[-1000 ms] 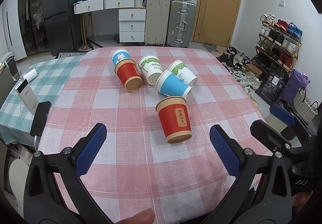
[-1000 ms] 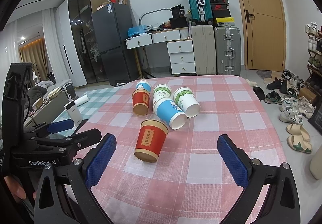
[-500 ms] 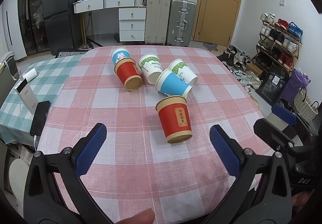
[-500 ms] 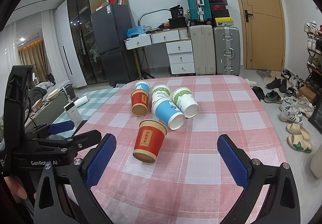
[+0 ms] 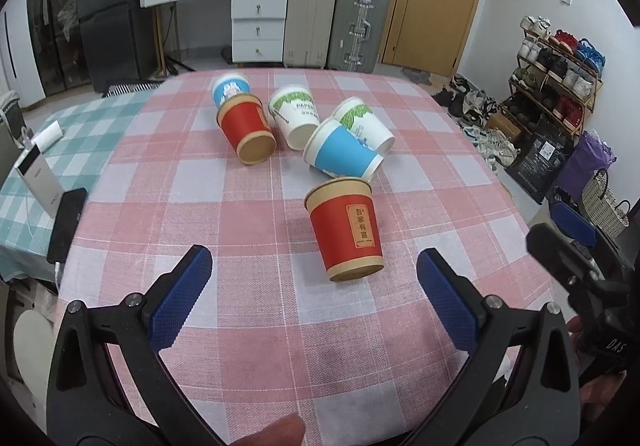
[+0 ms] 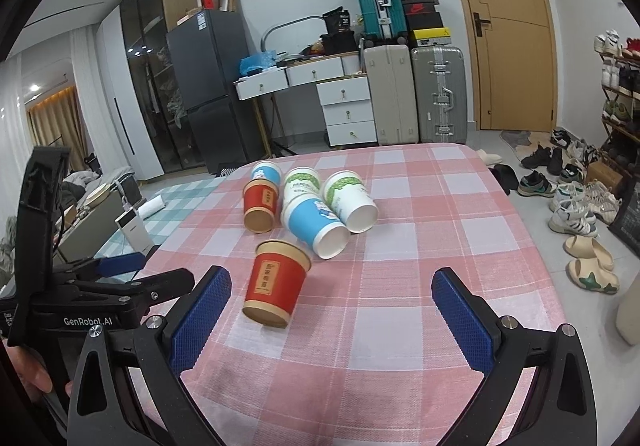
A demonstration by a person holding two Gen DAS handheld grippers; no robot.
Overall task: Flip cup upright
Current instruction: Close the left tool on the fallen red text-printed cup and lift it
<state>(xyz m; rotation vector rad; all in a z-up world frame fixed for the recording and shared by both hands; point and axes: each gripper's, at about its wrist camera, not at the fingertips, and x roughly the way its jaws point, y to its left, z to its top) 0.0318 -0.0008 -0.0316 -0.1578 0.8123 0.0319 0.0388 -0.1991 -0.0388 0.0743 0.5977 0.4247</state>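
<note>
Several paper cups lie on their sides on the pink checked tablecloth (image 5: pixel 248 230). The nearest is a red cup (image 5: pixel 346 230) with a gold label; it also shows in the right wrist view (image 6: pixel 276 282), its base toward me. Behind it lie a blue cup (image 5: pixel 342 151), two white and green cups (image 5: pixel 294 115) (image 5: pixel 364 121), another red cup (image 5: pixel 246 129) and a small blue cup (image 5: pixel 230 87). My left gripper (image 5: pixel 316 294) is open and empty, just short of the nearest red cup. My right gripper (image 6: pixel 332 310) is open and empty, with that cup near its left finger.
A black phone (image 5: pixel 66 224) and a white power bank (image 5: pixel 38 181) lie at the table's left edge on a green checked cloth. Suitcases, drawers and a fridge stand behind the table. Shoes and a shoe rack (image 5: pixel 560 73) are on the floor to the right.
Both grippers have eased slightly forward toward the cups, so the nearest red cup sits a little closer. No cup has moved.
</note>
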